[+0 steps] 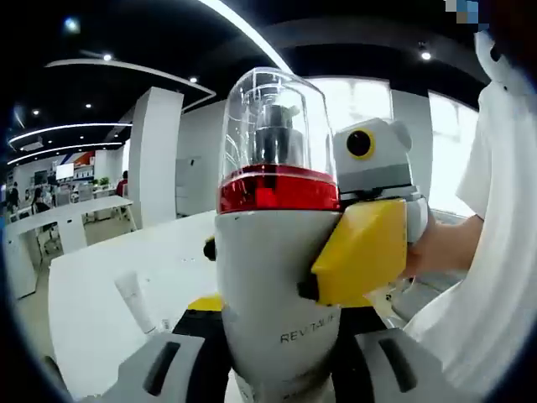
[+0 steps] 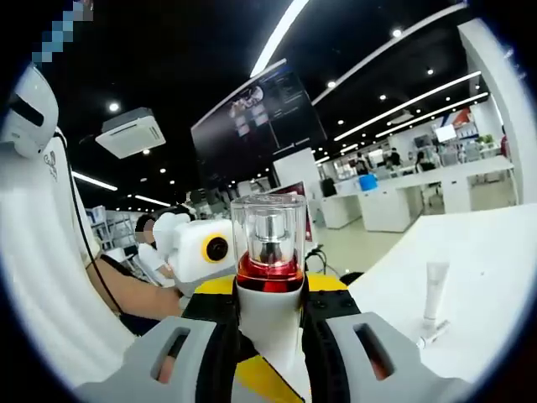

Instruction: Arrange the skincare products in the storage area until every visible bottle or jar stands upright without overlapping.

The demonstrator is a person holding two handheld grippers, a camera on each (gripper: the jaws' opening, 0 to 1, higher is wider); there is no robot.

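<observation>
Bottle (image 1: 281,252), white with a red ring and clear cap, stands up, squeezed by both left tongs (image 1: 281,378) and right tongs (image 2: 268,353). Farther off, a small white tube (image 2: 434,292) stands on the white counter (image 2: 495,269).

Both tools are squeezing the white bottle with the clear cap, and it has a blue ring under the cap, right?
Almost. Both tools, left tool and right tool, do grip the white bottle, but the ring under its clear cap is red, not blue. The left gripper view shows it best.
</observation>
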